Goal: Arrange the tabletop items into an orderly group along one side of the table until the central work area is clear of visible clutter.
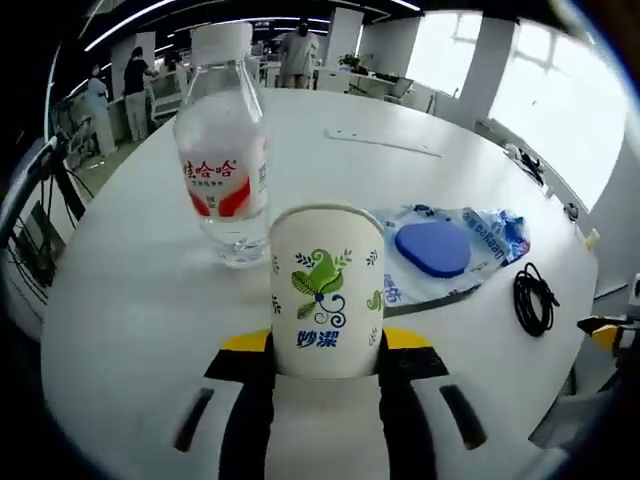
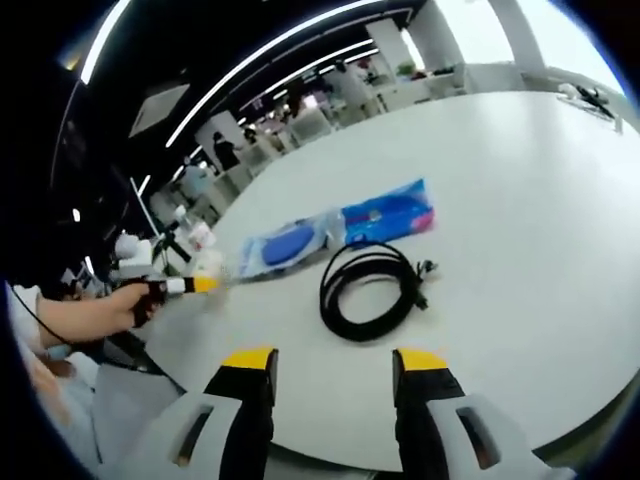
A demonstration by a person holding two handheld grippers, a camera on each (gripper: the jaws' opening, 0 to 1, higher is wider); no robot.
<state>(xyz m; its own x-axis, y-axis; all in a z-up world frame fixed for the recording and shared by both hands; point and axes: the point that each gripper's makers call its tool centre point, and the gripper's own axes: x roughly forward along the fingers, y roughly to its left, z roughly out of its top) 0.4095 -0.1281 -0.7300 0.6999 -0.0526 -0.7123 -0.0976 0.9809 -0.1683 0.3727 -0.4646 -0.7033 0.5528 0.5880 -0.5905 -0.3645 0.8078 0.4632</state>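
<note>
Left gripper view: claw (image 1: 325,365) clamps paper cup (image 1: 326,290) on table (image 1: 130,300).

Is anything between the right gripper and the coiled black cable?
Nothing visible. The right gripper is open, and only bare white table lies between its jaws and the black cable. The blue plastic packet lies beyond the cable, not in the path.
</note>
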